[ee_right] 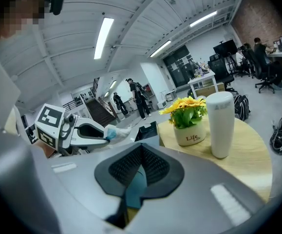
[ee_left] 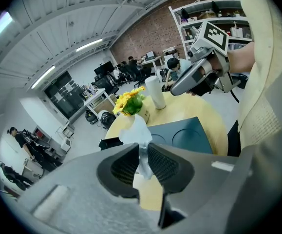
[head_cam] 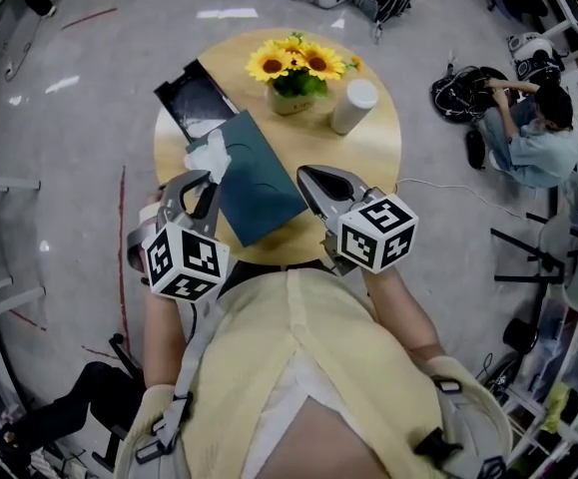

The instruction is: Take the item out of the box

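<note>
While the left gripper [head_cam: 203, 179] clamps its jaws on the crumpled white item [head_cam: 209, 154], that item hangs just beside the black box [head_cam: 191, 96], over the round table [head_cam: 378, 143]. The right gripper [head_cam: 305, 175] hovers at the teal lid's [head_cam: 259, 183] edge, jaws together.

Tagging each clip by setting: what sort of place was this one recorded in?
Probably an open-plan office or lab workspace. There are desks with monitors and office chairs, equipment shelves against a brick wall, and a round wooden table on an open floor.
</note>
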`<state>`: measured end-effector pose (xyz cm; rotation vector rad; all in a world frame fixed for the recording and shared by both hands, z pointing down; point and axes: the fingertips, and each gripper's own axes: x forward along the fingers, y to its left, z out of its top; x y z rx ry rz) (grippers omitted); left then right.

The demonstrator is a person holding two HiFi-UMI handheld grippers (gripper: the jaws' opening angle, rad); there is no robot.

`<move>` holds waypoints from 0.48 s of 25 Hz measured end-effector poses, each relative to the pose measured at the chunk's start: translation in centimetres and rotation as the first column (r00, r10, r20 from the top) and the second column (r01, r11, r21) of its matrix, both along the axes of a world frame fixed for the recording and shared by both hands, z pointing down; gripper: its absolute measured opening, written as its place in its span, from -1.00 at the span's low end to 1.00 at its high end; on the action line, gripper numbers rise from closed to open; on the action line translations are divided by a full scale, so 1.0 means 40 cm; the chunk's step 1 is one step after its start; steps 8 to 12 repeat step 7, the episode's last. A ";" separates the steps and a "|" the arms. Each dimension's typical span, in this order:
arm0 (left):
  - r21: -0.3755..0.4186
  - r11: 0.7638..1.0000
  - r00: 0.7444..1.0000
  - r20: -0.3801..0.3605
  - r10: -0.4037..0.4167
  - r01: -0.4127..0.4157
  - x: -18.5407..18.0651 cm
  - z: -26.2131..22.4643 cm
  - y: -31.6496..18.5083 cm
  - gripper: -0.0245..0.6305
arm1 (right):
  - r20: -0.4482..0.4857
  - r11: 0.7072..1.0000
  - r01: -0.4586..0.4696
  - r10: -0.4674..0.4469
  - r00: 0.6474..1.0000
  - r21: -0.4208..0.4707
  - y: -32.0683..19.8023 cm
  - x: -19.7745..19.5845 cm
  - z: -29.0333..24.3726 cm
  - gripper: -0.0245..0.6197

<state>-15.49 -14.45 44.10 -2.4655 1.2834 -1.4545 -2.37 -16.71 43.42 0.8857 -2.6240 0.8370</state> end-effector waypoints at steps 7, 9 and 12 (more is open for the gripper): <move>0.020 1.000 1.000 0.024 0.004 -0.005 -0.016 -0.009 -0.026 -0.74 | 0.000 1.000 0.004 -0.004 1.000 -0.013 0.004 -0.004 0.000 -0.91; 0.020 1.000 1.000 0.024 0.004 -0.005 -0.016 -0.009 -0.026 -0.74 | 0.000 1.000 0.004 -0.004 1.000 -0.013 0.004 -0.004 0.000 -0.91; 0.020 1.000 1.000 0.024 0.004 -0.005 -0.016 -0.009 -0.026 -0.74 | 0.000 1.000 0.004 -0.004 1.000 -0.013 0.004 -0.004 0.000 -0.91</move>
